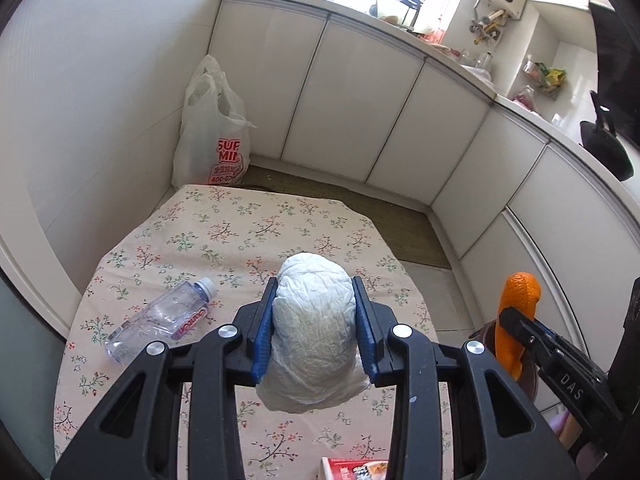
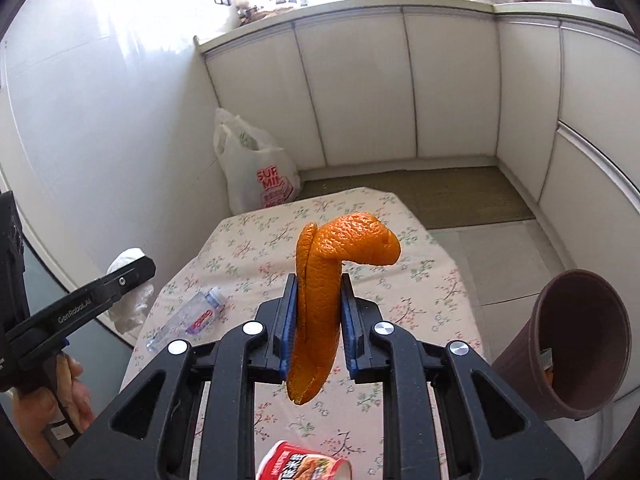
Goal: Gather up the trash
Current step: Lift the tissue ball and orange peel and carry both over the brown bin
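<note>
With the left tongs (image 1: pixel 316 316) clamping the crumpled white paper wad (image 1: pixel 314 320) and the right tongs (image 2: pixel 319 320) pinching the curled orange peel (image 2: pixel 328 280), carry both steadily over the brown plastic bin (image 2: pixel 576 344) at right before loosening either.

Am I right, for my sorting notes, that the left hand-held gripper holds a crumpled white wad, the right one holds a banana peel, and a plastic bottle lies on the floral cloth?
Not quite: the right hand-held gripper holds an orange peel, as the right wrist view shows. The left hand-held gripper does hold the crumpled white wad, and the plastic bottle lies on the floral cloth.

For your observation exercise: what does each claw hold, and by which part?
Left claw: crumpled white wad, gripped across its middle. Right claw: orange peel, gripped mid-strip.
</note>
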`<move>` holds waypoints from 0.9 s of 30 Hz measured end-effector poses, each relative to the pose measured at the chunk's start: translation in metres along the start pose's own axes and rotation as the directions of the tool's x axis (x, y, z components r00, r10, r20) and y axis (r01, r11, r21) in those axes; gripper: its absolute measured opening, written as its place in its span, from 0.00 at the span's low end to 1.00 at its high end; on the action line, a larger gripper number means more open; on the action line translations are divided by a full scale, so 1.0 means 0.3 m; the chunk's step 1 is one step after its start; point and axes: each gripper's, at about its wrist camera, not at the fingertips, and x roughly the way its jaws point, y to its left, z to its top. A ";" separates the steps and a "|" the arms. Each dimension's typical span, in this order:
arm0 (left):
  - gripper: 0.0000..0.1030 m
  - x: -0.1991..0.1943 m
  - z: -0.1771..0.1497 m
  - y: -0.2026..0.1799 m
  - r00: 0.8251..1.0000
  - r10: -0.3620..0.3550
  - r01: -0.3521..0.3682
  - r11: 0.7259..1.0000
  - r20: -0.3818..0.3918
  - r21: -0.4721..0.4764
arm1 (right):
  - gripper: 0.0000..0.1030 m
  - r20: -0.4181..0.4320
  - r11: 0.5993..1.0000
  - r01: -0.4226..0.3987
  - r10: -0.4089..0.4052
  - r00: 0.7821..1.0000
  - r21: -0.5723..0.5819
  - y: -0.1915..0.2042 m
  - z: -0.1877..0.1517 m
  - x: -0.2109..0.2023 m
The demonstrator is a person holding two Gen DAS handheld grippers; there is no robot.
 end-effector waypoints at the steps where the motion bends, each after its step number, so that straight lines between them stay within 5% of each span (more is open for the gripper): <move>1: 0.34 0.005 0.000 -0.020 1.000 -0.009 0.009 1.000 0.002 0.005 | 0.18 0.015 1.000 0.016 -0.016 1.000 0.006 -0.021 0.006 -0.011; 15: 0.35 0.084 -0.046 -0.273 0.992 -0.128 0.129 0.991 -0.009 0.029 | 0.18 0.143 0.976 0.199 -0.210 0.967 0.085 -0.284 0.022 -0.130; 27: 0.35 0.122 -0.096 -0.556 0.973 -0.229 0.231 0.970 -0.035 0.072 | 0.19 0.170 0.936 0.310 -0.337 0.926 0.168 -0.487 -0.003 -0.220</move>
